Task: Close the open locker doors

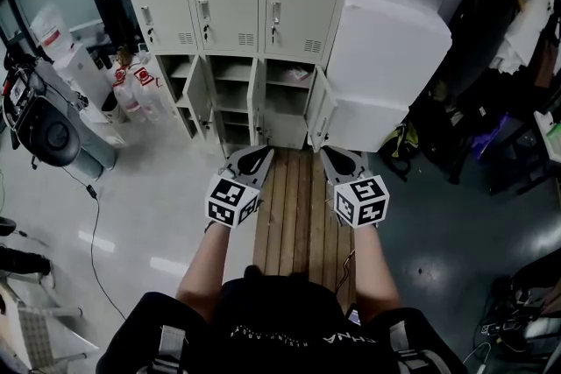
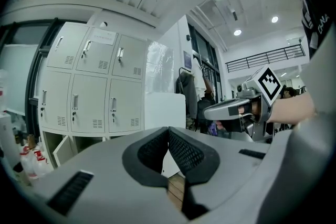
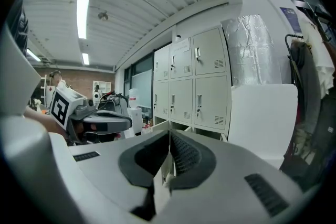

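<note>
The beige locker bank [image 1: 235,9] stands ahead of me. Its bottom row has three doors swung open: the left door [image 1: 197,103], the middle door [image 1: 254,108] and the right door [image 1: 321,116]. The upper doors are closed. Both grippers hover over a wooden bench [image 1: 298,215], short of the lockers and touching nothing. My left gripper [image 1: 259,153] is shut and empty, its pads meeting in the left gripper view [image 2: 168,131]. My right gripper [image 1: 330,153] is also shut and empty [image 3: 169,136]. In the left gripper view the lockers [image 2: 89,86] sit to the left.
A large white box [image 1: 390,70] stands against the lockers' right side. Dark bags and hanging clothes [image 1: 491,39] crowd the right. On the left are a round grey machine [image 1: 48,127], bottles with red labels [image 1: 131,83] and a cable [image 1: 92,232] on the floor.
</note>
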Action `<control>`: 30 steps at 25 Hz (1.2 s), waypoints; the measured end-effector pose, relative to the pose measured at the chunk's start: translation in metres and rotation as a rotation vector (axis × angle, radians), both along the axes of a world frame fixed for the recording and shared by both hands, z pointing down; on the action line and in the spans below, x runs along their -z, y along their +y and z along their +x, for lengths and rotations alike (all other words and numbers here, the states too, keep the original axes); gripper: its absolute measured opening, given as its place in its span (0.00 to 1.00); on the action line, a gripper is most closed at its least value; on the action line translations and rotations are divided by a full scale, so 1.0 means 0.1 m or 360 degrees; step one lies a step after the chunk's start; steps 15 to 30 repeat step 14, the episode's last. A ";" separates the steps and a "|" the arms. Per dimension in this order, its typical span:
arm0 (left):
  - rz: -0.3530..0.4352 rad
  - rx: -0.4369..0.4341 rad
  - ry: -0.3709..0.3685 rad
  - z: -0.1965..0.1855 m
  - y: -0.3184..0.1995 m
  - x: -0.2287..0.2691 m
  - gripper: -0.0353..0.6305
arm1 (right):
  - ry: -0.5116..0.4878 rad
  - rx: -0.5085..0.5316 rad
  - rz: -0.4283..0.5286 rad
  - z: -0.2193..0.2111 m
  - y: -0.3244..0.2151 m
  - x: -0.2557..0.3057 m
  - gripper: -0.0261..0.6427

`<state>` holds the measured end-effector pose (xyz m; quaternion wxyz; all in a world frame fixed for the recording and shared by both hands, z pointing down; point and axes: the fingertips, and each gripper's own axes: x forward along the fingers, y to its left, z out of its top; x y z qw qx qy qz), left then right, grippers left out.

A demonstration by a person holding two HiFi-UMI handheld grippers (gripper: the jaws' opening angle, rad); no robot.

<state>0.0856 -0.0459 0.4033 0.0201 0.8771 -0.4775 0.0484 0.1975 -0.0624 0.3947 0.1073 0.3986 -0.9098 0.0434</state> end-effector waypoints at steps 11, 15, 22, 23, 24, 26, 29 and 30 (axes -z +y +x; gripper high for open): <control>-0.0022 0.0000 0.0009 0.10 -0.07 -0.04 0.08 | 0.0008 0.0032 0.0001 0.04 -0.06 -0.03 0.09; -0.0021 -0.0001 0.0028 0.12 -0.11 -0.04 0.08 | 0.0006 0.0037 0.0005 0.05 -0.10 -0.03 0.09; -0.0021 -0.0001 0.0028 0.12 -0.11 -0.04 0.08 | 0.0006 0.0037 0.0005 0.05 -0.10 -0.03 0.09; -0.0021 -0.0001 0.0028 0.12 -0.11 -0.04 0.08 | 0.0006 0.0037 0.0005 0.05 -0.10 -0.03 0.09; -0.0021 -0.0001 0.0028 0.12 -0.11 -0.04 0.08 | 0.0006 0.0037 0.0005 0.05 -0.10 -0.03 0.09; -0.0021 -0.0001 0.0028 0.12 -0.11 -0.04 0.08 | 0.0006 0.0037 0.0005 0.05 -0.10 -0.03 0.09; -0.0021 -0.0001 0.0028 0.12 -0.11 -0.04 0.08 | 0.0006 0.0037 0.0005 0.05 -0.10 -0.03 0.09; -0.0021 -0.0001 0.0028 0.12 -0.11 -0.04 0.08 | 0.0006 0.0037 0.0005 0.05 -0.10 -0.03 0.09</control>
